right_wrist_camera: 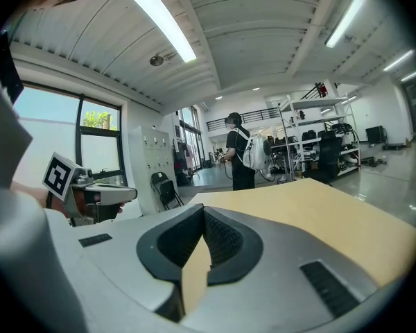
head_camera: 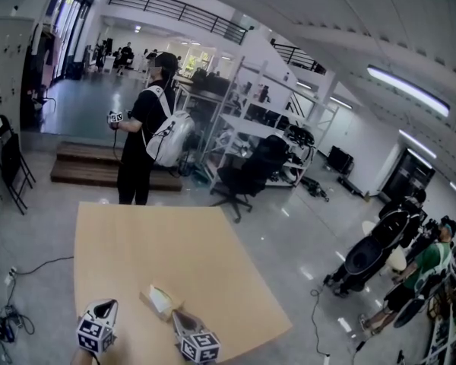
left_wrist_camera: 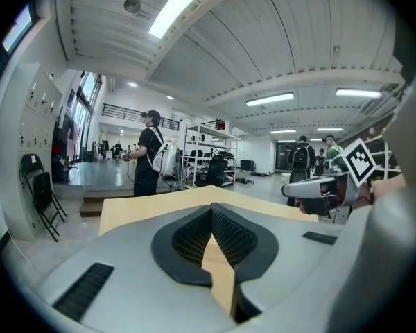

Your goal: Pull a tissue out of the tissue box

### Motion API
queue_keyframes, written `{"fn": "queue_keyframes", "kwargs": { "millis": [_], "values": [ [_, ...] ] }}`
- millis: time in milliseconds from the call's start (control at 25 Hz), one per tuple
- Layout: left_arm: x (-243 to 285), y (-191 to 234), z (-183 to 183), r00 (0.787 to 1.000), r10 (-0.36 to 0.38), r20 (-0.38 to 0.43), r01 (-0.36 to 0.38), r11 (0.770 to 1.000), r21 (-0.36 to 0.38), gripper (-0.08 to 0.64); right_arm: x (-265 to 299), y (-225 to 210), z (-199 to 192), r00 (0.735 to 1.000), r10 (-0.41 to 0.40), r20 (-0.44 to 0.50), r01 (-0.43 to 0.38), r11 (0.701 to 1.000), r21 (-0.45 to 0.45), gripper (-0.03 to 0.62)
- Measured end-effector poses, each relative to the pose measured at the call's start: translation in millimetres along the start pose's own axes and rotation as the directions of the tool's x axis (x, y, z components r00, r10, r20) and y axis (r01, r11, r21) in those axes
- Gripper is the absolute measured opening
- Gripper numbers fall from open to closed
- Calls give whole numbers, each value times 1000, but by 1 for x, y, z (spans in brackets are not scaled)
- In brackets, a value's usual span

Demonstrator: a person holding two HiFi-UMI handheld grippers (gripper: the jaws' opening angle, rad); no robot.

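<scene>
In the head view, a small tan tissue box point(head_camera: 159, 301) with white tissue poking from its top sits near the front edge of the light wooden table point(head_camera: 159, 242). My left gripper point(head_camera: 100, 308) is just left of the box and my right gripper point(head_camera: 179, 316) is just right of it; neither touches it. The left gripper view shows the left gripper point(left_wrist_camera: 212, 208) with jaw tips together and nothing between them, and the right gripper point(left_wrist_camera: 324, 188) off to the side. The right gripper view shows the right gripper point(right_wrist_camera: 203, 211) shut and empty. Neither gripper view shows the box.
A person with a white backpack point(head_camera: 147, 138) stands beyond the table's far edge. A black office chair point(head_camera: 247, 175) and metal shelving point(head_camera: 247, 124) stand behind it. A folding chair point(head_camera: 7, 160) is at the left, a black stroller point(head_camera: 372, 251) at the right, and cables point(head_camera: 15, 280) on the floor.
</scene>
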State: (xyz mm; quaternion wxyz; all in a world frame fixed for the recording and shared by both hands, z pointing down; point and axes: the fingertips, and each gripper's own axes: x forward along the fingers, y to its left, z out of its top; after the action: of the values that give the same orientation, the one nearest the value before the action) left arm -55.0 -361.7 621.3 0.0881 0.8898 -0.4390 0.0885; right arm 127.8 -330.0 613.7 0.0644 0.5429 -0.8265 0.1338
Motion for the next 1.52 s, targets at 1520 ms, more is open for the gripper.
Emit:
{"fn": "queue_keyframes", "kwargs": {
  "millis": [1520],
  "values": [
    [56, 31, -78, 979, 5, -202, -28, 993, -111, 8, 76, -31, -86, 963, 87, -256, -68, 994, 84, 11]
  ]
}}
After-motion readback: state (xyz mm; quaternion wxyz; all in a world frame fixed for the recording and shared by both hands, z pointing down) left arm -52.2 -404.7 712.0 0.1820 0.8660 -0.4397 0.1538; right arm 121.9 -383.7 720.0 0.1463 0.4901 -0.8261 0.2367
